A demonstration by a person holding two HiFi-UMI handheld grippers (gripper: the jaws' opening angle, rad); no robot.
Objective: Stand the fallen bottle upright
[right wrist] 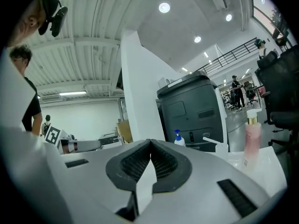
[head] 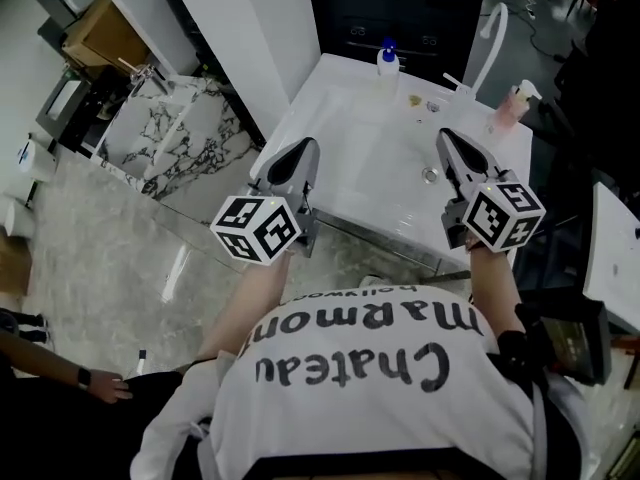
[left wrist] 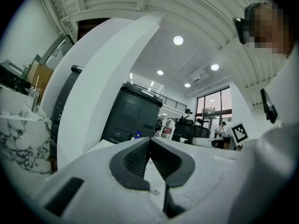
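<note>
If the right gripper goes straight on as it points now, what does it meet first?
Likely the blue-capped bottle, slightly right of its line; if missed, the dark cabinet behind.

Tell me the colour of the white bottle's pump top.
Blue pump top, clearest in the head view.

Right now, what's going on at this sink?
A person holds a tool in each hand above a white sink. The left tool and the right tool are both shut, empty and touching nothing. A blue-capped bottle at the back of the sink and a pink bottle at its right corner both stand upright. No fallen bottle shows in any view.
</note>
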